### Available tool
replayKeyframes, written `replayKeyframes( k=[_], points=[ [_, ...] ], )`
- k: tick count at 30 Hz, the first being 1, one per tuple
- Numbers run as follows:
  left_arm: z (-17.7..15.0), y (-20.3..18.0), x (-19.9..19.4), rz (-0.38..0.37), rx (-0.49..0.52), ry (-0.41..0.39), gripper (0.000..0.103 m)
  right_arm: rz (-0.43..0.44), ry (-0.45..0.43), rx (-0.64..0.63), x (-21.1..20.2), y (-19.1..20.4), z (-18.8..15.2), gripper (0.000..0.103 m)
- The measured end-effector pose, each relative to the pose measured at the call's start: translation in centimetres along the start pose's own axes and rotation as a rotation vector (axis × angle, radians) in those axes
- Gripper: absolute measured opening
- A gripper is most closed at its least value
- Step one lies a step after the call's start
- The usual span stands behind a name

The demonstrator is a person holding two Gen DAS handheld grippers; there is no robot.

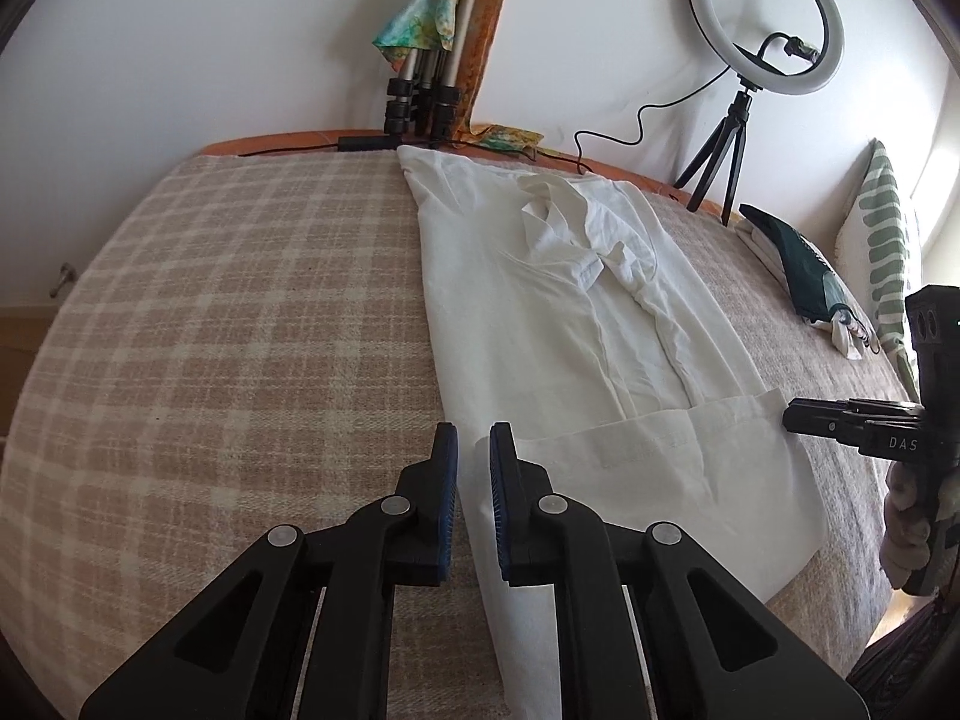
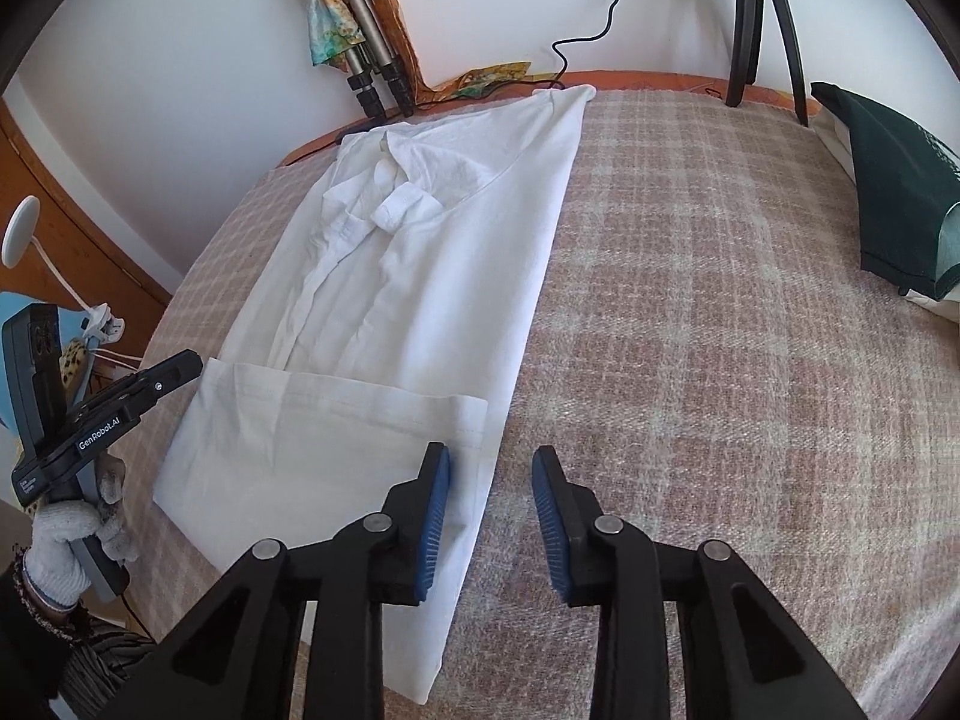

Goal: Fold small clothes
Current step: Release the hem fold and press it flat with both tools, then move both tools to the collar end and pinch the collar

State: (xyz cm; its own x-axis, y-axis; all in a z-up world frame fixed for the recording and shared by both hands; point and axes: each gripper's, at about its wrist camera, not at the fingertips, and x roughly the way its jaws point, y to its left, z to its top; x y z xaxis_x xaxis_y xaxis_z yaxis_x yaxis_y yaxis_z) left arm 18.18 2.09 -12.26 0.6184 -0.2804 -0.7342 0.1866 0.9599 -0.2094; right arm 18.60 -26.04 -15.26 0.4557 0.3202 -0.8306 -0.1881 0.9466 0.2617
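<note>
A white shirt (image 1: 540, 300) lies lengthwise on the plaid bed cover (image 1: 240, 312), sides folded in, with its bottom hem folded up over the body (image 1: 672, 456). It also shows in the right wrist view (image 2: 420, 276). My left gripper (image 1: 474, 450) hovers at the shirt's near left edge, jaws a little apart, holding nothing. My right gripper (image 2: 491, 468) is open and empty over the shirt's near right edge. Each gripper shows in the other's view: the right one (image 1: 840, 420) at the hem's right corner, the left one (image 2: 150, 384) at its left corner.
A ring light on a small tripod (image 1: 762, 24) stands at the far right of the bed. A folded dark green garment (image 2: 888, 192) lies on a pillow at the right. Tripod legs and colourful scarves (image 1: 432, 30) lean on the far wall.
</note>
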Motion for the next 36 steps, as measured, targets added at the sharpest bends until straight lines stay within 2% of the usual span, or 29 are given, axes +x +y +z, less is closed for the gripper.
replayKeyframes(
  k=[5, 9, 16, 18, 25, 27, 32, 36],
  points=[
    [0.4, -0.2, -0.5, -0.039, 0.013, -0.001, 0.011, 0.025, -0.045, 0.020, -1.0, -1.0, 0.6, 0.033],
    [0.9, 0.5, -0.4, -0.056, -0.021, 0.006, 0.035, 0.036, -0.088, 0.040, -1.8, -1.8, 1.0, 0.037],
    [3.8, 2.2, 0.3, -0.082, -0.048, 0.007, 0.035, 0.071, -0.110, 0.102, -2.2, -3.4, 2.9, 0.039],
    [4.9, 2.8, 0.7, -0.079, -0.051, 0.005, 0.035, 0.074, -0.106, 0.101, -2.1, -3.7, 3.7, 0.039],
    [9.1, 5.7, 3.2, -0.140, -0.108, 0.031, 0.035, 0.117, -0.087, 0.073, -1.0, -4.8, 7.7, 0.039],
    [10.2, 6.6, 4.0, -0.148, -0.142, 0.032, 0.035, 0.124, -0.082, 0.070, -0.4, -5.2, 9.0, 0.039],
    [12.7, 7.6, 6.3, -0.162, -0.152, 0.036, 0.035, 0.145, -0.069, 0.095, 2.1, -6.8, 12.6, 0.039],
    [14.5, 8.4, 8.8, -0.192, -0.189, 0.035, 0.040, 0.164, -0.064, 0.097, 4.5, -7.4, 15.7, 0.040]
  ],
)
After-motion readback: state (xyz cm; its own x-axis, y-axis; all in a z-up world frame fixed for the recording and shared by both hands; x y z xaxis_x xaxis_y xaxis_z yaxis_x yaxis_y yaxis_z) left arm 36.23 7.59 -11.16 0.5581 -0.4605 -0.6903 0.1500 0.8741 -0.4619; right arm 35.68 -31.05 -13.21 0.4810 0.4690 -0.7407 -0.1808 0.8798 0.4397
